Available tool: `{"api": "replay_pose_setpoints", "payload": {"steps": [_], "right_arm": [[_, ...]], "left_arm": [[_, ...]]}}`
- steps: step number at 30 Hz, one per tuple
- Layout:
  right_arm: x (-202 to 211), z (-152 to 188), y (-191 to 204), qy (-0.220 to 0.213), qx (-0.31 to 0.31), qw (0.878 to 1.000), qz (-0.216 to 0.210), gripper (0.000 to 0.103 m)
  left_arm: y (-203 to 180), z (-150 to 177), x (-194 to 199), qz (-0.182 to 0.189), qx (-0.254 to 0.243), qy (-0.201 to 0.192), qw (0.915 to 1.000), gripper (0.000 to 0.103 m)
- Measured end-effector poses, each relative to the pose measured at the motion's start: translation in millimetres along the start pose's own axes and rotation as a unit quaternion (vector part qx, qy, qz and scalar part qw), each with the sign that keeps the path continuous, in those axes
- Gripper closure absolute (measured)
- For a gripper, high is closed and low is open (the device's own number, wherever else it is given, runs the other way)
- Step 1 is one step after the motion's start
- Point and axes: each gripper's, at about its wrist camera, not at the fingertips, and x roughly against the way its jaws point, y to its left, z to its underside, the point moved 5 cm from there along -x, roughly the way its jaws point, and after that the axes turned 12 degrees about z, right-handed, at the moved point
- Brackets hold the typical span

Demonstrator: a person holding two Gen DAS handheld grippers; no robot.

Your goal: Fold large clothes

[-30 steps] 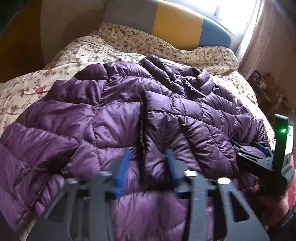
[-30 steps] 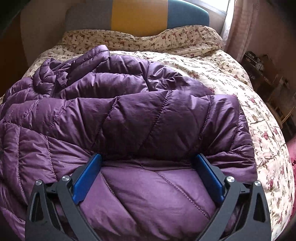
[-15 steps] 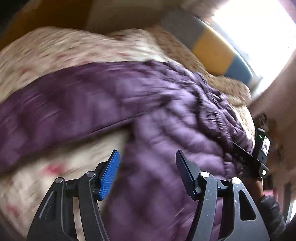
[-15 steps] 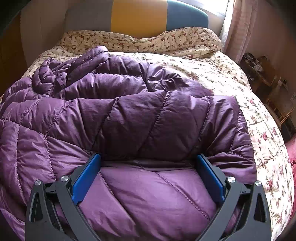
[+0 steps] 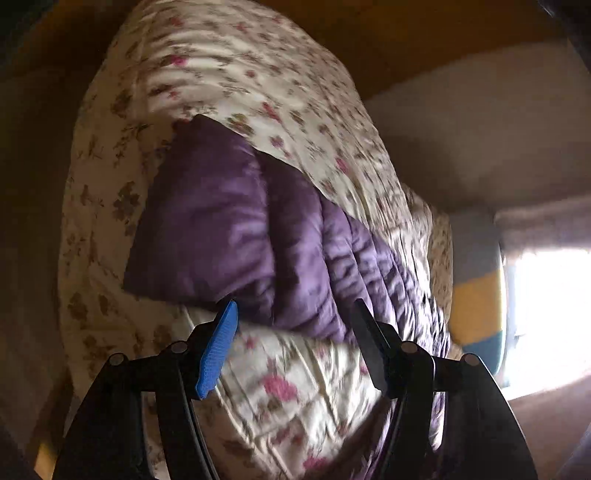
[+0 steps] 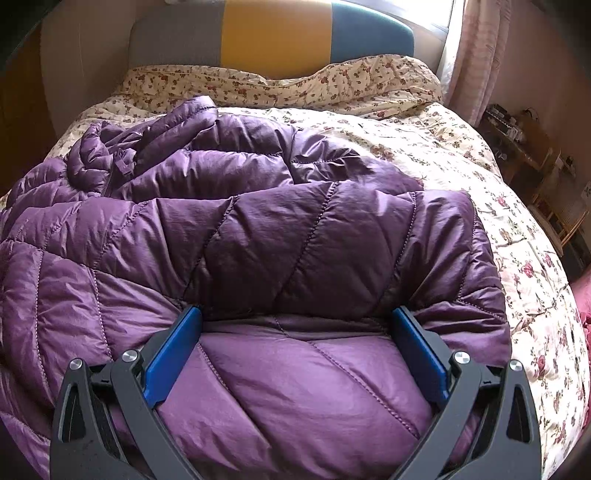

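Note:
A purple quilted down jacket (image 6: 258, 229) lies spread on a bed with a floral quilt (image 6: 461, 162). My right gripper (image 6: 295, 332) is open, with its blue-padded jaws wide apart over the jacket's near hem; the puffy fabric bulges between them. In the left wrist view the picture is rolled sideways. There one purple sleeve or side of the jacket (image 5: 229, 229) lies on the quilt (image 5: 258, 74). My left gripper (image 5: 295, 325) is open and empty, just short of that sleeve's edge.
A headboard (image 6: 273, 33) in grey, yellow and blue stands at the far end of the bed. A curtain (image 6: 476, 55) and a bright window are at the right. A wooden shelf with small items (image 6: 524, 140) stands right of the bed.
My left gripper has opened, let go of the jacket's middle and swung left, rolling sideways, to the jacket's left edge. My right gripper has stayed put and open.

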Motion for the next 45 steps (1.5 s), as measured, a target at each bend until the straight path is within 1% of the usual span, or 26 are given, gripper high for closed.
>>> {"api": "replay_pose_setpoints", "payload": {"steps": [1, 2, 3, 4, 5, 6, 8, 10, 11, 15, 19, 22, 25, 28, 29, 30, 31, 32, 33, 35, 36, 38, 42, 44, 45], "right_arm": [[0.5, 0.4, 0.3, 0.000, 0.000, 1.000, 0.000, 0.002], [1.2, 0.8, 0.2, 0.000, 0.001, 1.000, 0.000, 0.002], [1.3, 1.5, -0.5, 0.000, 0.002, 1.000, 0.001, 0.002], [1.3, 1.3, -1.0, -0.001, 0.001, 1.000, 0.001, 0.002], [1.2, 1.7, -0.7, 0.000, 0.001, 1.000, 0.000, 0.002], [0.9, 1.5, -0.8, 0.000, 0.000, 1.000, -0.001, 0.002], [1.3, 1.3, -0.5, 0.000, 0.001, 1.000, 0.000, 0.002], [0.7, 1.9, -0.8, 0.000, 0.001, 1.000, 0.000, 0.002], [0.6, 1.3, -1.1, 0.000, 0.001, 1.000, 0.000, 0.002], [1.0, 1.4, -1.2, 0.000, 0.001, 1.000, -0.001, 0.002], [0.8, 1.5, -1.9, 0.000, 0.000, 1.000, -0.001, 0.002], [1.1, 1.5, -2.1, 0.000, -0.001, 1.000, -0.003, 0.002], [0.9, 1.5, -2.5, 0.000, -0.001, 1.000, -0.004, 0.002], [0.7, 1.4, -2.6, 0.000, -0.002, 1.000, -0.004, 0.002], [0.7, 1.3, -2.7, 0.000, -0.002, 1.000, -0.004, 0.002], [0.6, 1.1, -2.1, 0.000, -0.002, 1.000, -0.004, 0.002], [0.4, 1.3, -2.4, 0.000, -0.003, 1.000, -0.005, 0.002], [0.5, 1.1, -2.2, 0.000, -0.003, 1.000, -0.005, 0.002], [0.6, 1.0, -2.0, 0.000, -0.002, 1.000, -0.004, 0.002], [0.2, 1.2, -2.7, 0.000, -0.002, 1.000, -0.004, 0.002], [0.0, 1.5, -3.3, 0.000, -0.003, 1.000, -0.005, 0.002], [-0.2, 1.9, -3.7, 0.000, -0.002, 1.000, -0.004, 0.002], [-0.3, 1.7, -3.8, 0.000, -0.003, 1.000, -0.005, 0.002], [-0.2, 1.5, -3.7, -0.001, -0.003, 1.000, -0.005, 0.002], [-0.4, 1.6, -4.2, -0.001, -0.003, 1.000, -0.006, 0.002]], "left_arm": [[3.5, -3.2, -1.3, -0.001, 0.010, -0.002, 0.9999, 0.041], [7.1, -6.8, -3.9, 0.002, 0.023, -0.008, 0.9997, 0.053], [8.6, -10.3, -7.9, -0.008, 0.022, -0.009, 0.9997, 0.063], [11.4, -15.9, -9.1, -0.020, 0.016, -0.007, 0.9997, 0.080], [11.4, -22.1, -13.3, -0.020, 0.013, -0.006, 0.9997, 0.084], [7.5, -24.0, -15.4, -0.019, 0.005, -0.006, 0.9998, 0.086], [-6.8, -25.6, -17.7, -0.036, -0.043, -0.005, 0.9984, 0.091], [-22.5, -33.1, -20.5, -0.040, -0.088, -0.007, 0.9953, 0.094], [-25.7, -35.2, -21.2, -0.039, -0.099, -0.008, 0.9943, 0.095], [-64.0, -35.8, -39.3, -0.028, -0.157, -0.003, 0.9872, 0.096], [-112.0, -24.9, -68.3, -0.002, -0.212, 0.012, 0.9772, 0.096], [-149.7, -3.7, -100.9, 0.019, -0.255, 0.040, 0.9659, 0.096], [-187.1, 29.1, -132.3, 0.042, -0.296, 0.076, 0.9512, 0.097], [-219.8, 65.9, -163.6, 0.069, -0.327, 0.116, 0.9354, 0.097], [-230.6, 80.6, -173.5, 0.078, -0.338, 0.130, 0.9287, 0.097], [-237.4, 90.8, -180.6, 0.084, -0.345, 0.140, 0.9242, 0.097], [-248.2, 108.7, -192.3, 0.097, -0.353, 0.160, 0.9165, 0.097], [-255.0, 118.6, -201.1, 0.102, -0.360, 0.171, 0.9114, 0.097], [-262.5, 133.0, -208.9, 0.109, -0.369, 0.184, 0.9045, 0.097], [-272.9, 153.6, -222.1, 0.119, -0.380, 0.205, 0.8942, 0.097], [-278.7, 167.6, -230.2, 0.124, -0.387, 0.218, 0.8873, 0.097], [-284.3, 187.0, -243.2, 0.133, -0.392, 0.239, 0.8782, 0.097], [-295.7, 230.2, -263.4, 0.156, -0.405, 0.286, 0.8545, 0.097], [-299.5, 249.3, -270.8, 0.167, -0.405, 0.309, 0.8439, 0.097], [-301.1, 258.1, -274.7, 0.168, -0.407, 0.314, 0.8411, 0.097]]}}
